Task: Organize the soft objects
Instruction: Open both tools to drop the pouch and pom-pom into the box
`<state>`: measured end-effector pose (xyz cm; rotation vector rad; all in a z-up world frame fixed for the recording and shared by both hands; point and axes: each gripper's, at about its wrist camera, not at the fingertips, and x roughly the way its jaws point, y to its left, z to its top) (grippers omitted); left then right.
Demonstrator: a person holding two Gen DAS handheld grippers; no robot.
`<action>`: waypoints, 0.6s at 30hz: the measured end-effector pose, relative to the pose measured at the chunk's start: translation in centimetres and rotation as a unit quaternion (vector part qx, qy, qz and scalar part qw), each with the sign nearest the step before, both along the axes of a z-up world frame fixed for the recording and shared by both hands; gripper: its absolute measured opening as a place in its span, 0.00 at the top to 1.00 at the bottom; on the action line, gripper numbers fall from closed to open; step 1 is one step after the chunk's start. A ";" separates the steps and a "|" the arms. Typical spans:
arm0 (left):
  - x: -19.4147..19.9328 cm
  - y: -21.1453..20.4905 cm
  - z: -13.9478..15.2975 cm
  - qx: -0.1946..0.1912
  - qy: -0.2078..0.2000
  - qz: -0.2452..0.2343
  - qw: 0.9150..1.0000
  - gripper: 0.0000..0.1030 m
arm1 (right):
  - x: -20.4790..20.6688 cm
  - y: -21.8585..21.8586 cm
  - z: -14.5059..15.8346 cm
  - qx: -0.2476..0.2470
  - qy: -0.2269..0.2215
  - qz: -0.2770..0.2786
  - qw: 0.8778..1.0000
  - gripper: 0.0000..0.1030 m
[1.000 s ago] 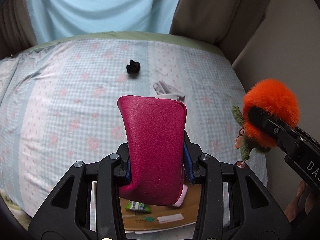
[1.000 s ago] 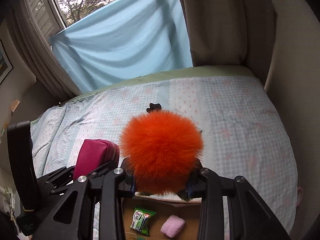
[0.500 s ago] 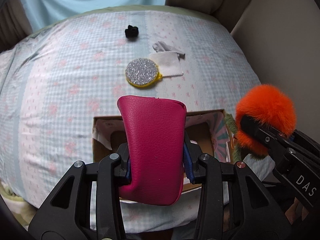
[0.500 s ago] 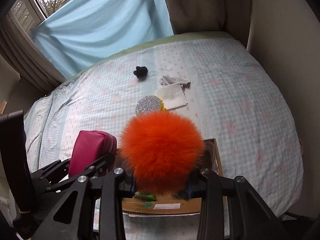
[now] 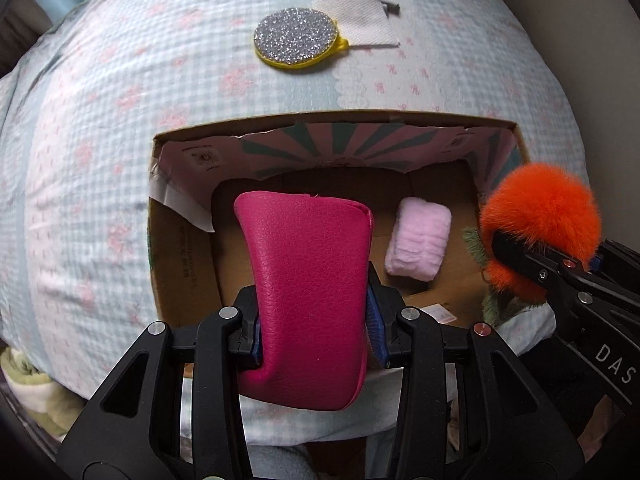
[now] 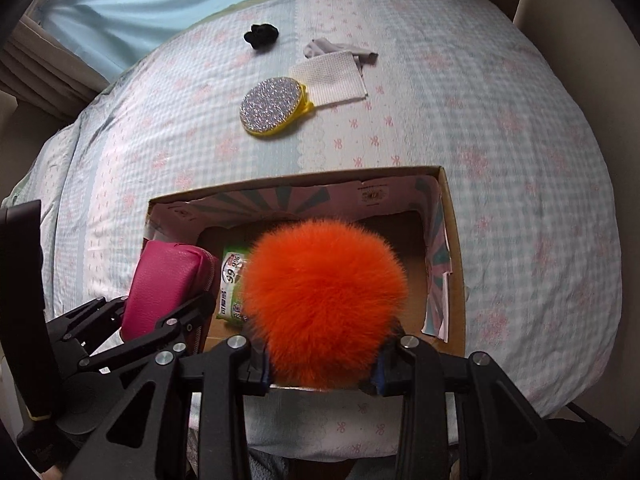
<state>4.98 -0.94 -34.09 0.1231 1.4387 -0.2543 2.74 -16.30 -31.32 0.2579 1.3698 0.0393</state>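
Note:
My left gripper [image 5: 316, 320] is shut on a magenta leather pouch [image 5: 308, 288] and holds it over the near left part of an open cardboard box [image 5: 320, 118] on the bed. My right gripper [image 6: 320, 364] is shut on a fluffy orange pompom [image 6: 324, 300] over the box's near edge; the pompom also shows at the right of the left wrist view [image 5: 540, 216]. A pink soft roll [image 5: 418, 246] and a green wipes packet [image 6: 232, 280] lie in the box.
On the checked bedspread [image 6: 500, 160] beyond the box lie a round glittery pad with a yellow rim [image 6: 274, 106], a white cloth [image 6: 330, 76], a grey cloth [image 6: 324, 46] and a small black item [image 6: 261, 35]. A wall runs along the right.
Both grippers have tilted down and moved over the box with their loads. The box interior and its pink roll and wipes packet have come into view.

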 end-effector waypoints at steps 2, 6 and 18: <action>0.3 0.1 -1.0 0.008 0.007 -0.002 1.000 0.65 | 0.6 0.0 -1.3 0.001 0.016 -0.001 1.000 0.68; 0.8 0.4 -1.9 0.012 0.015 -0.002 1.000 0.65 | 1.3 0.0 -3.1 -0.001 0.037 -0.003 0.999 0.68; 1.4 -1.1 -0.1 0.044 -0.031 -0.076 0.996 0.00 | 3.5 -0.4 -4.3 0.016 0.038 -0.019 0.999 0.00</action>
